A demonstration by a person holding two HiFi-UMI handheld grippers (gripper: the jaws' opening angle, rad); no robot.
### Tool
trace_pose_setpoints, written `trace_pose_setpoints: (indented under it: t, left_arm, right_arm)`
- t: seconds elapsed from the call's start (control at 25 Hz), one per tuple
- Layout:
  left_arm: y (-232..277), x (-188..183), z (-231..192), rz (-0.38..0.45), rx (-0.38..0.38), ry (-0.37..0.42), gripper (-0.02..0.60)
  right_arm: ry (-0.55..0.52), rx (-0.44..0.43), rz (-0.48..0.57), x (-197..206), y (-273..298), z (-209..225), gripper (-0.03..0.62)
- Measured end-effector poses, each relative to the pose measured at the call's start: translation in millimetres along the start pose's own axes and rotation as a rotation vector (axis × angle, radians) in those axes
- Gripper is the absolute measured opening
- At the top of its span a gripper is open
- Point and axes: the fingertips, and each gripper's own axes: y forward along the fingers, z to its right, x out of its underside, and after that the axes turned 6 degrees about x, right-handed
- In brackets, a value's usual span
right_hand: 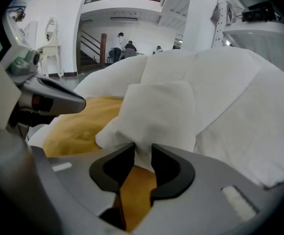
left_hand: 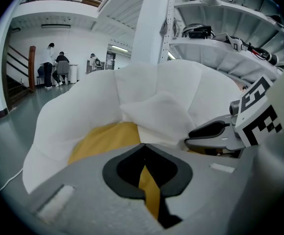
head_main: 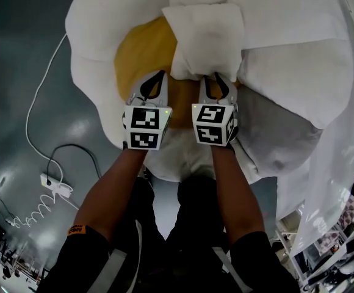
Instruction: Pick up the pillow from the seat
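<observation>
Right tongs (right_hand: 142, 150): narrow, pinching the pillow (right_hand: 156, 111) at its near lower edge; white cloth fills the gap from pad to pad
Left tongs (left_hand: 143, 148): tips together, nothing in them; over the yellow seat (left_hand: 100, 138), just left of the pillow and apart from it
Step in hand: making the hold sure before the lift, by my reading
Doing it well: bite deeper than the loose cover so some filling is caught too; a pinch on cloth alone may slip, or leave the pillow hanging and swinging
Second hold: left tongs would do best to open and take the same edge further left, so the lift comes up level
Lift path: straight up, clear of the petals (head_main: 97, 35)
Pillow, place: on the seat, leaning back against the white petals, mostly ahead of the right tongs
Pillow, look: white, squarish, plump, soft and creased; corners floppy; told from the white petals behind only by its edges
</observation>
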Motion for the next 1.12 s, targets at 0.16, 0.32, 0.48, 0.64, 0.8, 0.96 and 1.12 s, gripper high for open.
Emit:
trace_pose_setpoints:
  t: [0.16, 0.32, 0.48, 0.64, 0.8, 0.96, 1.12]
  left_arm:
    - [1, -3, 2, 0.003, 0.003, 0.007, 0.005]
    - [-2, -12, 11, 0.009, 0.003, 0.015, 0.005]
    - [-14, -23, 19, 0.008, 0.006, 0.012, 0.005]
    - [-35, -42, 28, 0.0, 0.01, 0.008, 0.005]
    - [-56, -60, 41, -0.008, 0.018, 0.004, 0.005]
    - [-80, -81, 50, -0.017, 0.021, -0.001, 0.005]
    - [-110, -110, 59, -0.016, 0.022, -0.004, 0.005]
  right_arm:
    - [-0.003, 0.007, -0.001, 0, 1, 3, 0.06]
    - [0.003, 0.009, 0.003, -3, -4, 10, 0.017]
    - [0.012, 0.006, -0.004, -9, -18, 15, 0.009]
    - [0.032, -0.002, -0.01, -22, -45, 18, 0.009]
    - [0.05, -0.006, -0.015, -38, -74, 26, 0.009]
    - [0.059, -0.009, -0.025, -56, -104, 31, 0.009]
    - [0.065, -0.014, -0.047, -73, -143, 34, 0.009]
